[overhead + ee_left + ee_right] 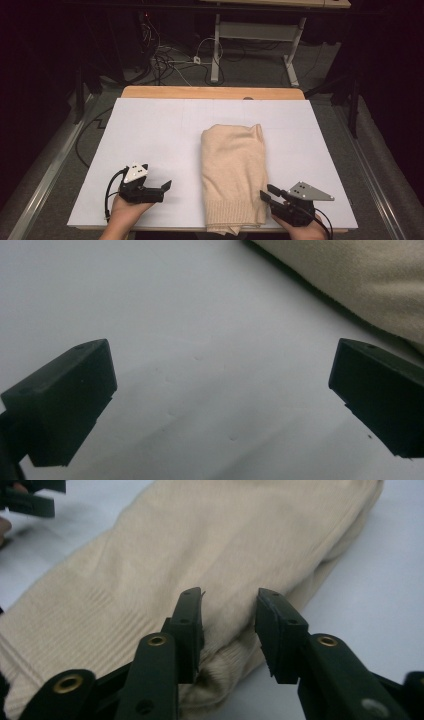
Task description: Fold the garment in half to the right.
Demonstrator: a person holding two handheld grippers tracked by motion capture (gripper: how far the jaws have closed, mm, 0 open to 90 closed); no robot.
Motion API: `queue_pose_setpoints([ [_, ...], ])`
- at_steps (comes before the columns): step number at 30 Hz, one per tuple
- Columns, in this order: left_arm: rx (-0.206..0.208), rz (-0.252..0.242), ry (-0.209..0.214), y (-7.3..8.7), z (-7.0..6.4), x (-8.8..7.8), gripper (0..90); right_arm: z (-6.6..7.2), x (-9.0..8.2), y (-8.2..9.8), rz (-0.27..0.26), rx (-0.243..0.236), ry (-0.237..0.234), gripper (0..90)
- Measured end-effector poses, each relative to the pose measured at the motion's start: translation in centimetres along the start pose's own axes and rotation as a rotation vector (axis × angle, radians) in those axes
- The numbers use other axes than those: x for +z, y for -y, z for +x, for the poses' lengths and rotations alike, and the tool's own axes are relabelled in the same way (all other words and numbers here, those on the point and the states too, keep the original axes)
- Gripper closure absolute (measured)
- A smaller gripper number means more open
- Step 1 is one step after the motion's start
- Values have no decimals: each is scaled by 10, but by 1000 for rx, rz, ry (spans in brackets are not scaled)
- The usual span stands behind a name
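The right gripper [229,630] has its jaws parted a little, with a gap between them and nothing pinched; they hover just over the near right edge of a folded cream sweater [200,550], at its ribbed hem. In the high view this gripper [268,194] sits at the desk's near right, the person's right hand [300,230] beneath it, its tips touching or just short of the knit (which one is unclear).

The left gripper [222,390] holds its jaws spread wide over bare white sheet, the sweater's edge off to one side. From above, the left gripper [162,189] lies near the front left, well apart from the sweater [234,170], which rests lengthwise right of the middle of the white sheet [150,135] covering the desk [210,92].
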State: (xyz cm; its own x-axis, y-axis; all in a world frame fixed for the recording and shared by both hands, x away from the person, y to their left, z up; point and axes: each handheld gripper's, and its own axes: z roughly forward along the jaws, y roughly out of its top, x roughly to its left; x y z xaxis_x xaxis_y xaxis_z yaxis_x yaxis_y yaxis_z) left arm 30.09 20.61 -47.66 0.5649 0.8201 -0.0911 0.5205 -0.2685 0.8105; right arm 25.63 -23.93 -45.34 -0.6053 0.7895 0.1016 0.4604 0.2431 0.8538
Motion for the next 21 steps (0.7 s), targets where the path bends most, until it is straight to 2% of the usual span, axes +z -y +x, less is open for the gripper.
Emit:
queue_pose_setpoints([
  [1,-4,-4,-1,0,0,0,0,0,2,4,12,6,-6,685],
  [2,-5,-5,-2,-1,0,0,0,-1,3,8,19,9,-11,787],
  [3,-5,-6,-4,-1,0,0,0,-1,3,11,20,-3,-6,847],
  [8,-10,-8,-8,0,1,-2,0,-6,-15,19,4,-33,9,876],
  [12,-12,-8,-12,-1,3,-1,0,-9,-13,31,24,0,4,874],
  [15,-12,-4,-8,-1,3,-1,0,-9,-11,31,13,11,2,843],
  [21,-10,-13,-6,0,4,-3,0,-12,-18,21,-62,12,3,627],
])
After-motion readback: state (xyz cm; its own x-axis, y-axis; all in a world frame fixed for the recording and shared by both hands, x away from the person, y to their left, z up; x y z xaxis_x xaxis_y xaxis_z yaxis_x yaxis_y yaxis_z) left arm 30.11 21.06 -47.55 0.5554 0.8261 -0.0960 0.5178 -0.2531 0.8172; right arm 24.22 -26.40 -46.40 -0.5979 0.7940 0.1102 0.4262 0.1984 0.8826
